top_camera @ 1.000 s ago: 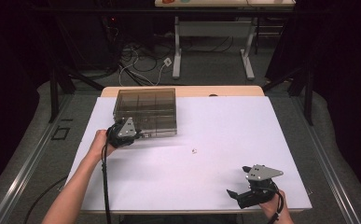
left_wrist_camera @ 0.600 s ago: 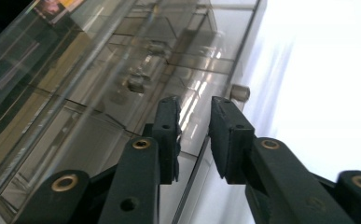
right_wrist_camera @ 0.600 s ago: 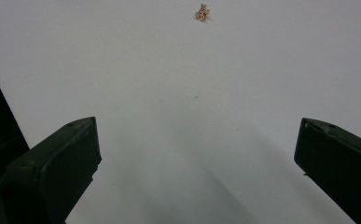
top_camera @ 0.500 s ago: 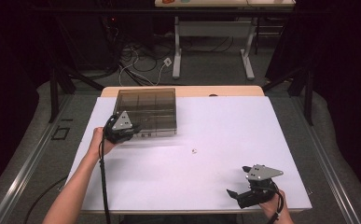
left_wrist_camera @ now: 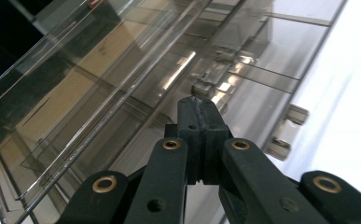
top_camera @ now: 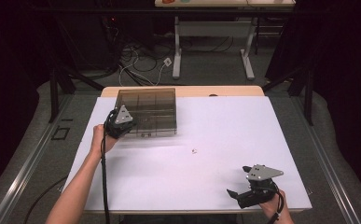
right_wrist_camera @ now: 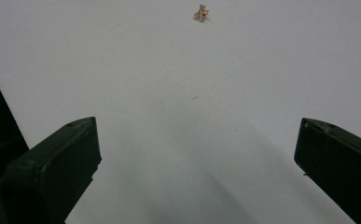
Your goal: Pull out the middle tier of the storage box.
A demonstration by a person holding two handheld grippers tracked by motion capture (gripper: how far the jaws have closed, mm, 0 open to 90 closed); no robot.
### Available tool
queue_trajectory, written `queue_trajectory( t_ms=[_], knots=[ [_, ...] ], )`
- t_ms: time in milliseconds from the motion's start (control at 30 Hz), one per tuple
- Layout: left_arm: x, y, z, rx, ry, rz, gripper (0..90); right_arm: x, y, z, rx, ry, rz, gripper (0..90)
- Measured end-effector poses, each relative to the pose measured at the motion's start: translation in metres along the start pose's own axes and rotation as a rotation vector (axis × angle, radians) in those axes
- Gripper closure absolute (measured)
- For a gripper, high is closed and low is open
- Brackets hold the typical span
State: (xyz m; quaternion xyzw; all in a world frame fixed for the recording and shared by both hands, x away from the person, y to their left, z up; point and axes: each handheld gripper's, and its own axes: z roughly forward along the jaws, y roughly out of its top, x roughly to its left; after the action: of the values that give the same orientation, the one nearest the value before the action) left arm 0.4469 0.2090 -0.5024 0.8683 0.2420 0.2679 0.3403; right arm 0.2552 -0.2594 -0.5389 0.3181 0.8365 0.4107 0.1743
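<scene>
Across the white table (top_camera: 225, 135), the biggest thing is the smoky clear compartment box (top_camera: 148, 111), lying flat at the far left part of the surface with its latches on the near edge. At its near left corner sits the left gripper (top_camera: 120, 125), held by a hand whose forearm stretches in from the bottom left. In the left gripper view the left gripper (left_wrist_camera: 201, 114) has its jaws pressed flat together with nothing between them, having just been closing; their joined tip lies against or just over the box (left_wrist_camera: 122, 84) wall, and contact cannot be told for sure. Near the table's front right corner the right gripper (top_camera: 239, 192) rests low in the person's hand, pointing left and away. Its jaws stand wide apart in the right gripper view, bare table between them. A tiny gold-coloured trinket (right_wrist_camera: 201, 13) lies well ahead of those jaws, near the table's middle (top_camera: 193, 150).
</scene>
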Motion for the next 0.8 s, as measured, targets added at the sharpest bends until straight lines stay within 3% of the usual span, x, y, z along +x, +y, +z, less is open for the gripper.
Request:
queue_trajectory(
  t_ms=[433, 800],
  knots=[
    [0.0, 0.003, 0.01, -0.023, 0.059, -0.054, 90.0, 0.0, 0.0, 0.0, 0.011, -0.001, -0.005, 0.0],
    [-0.001, 0.007, 0.015, -0.024, 0.097, -0.065, 90.0, 0.0, 0.0, 0.0, 0.012, -0.001, -0.005, 0.0]
  ],
)
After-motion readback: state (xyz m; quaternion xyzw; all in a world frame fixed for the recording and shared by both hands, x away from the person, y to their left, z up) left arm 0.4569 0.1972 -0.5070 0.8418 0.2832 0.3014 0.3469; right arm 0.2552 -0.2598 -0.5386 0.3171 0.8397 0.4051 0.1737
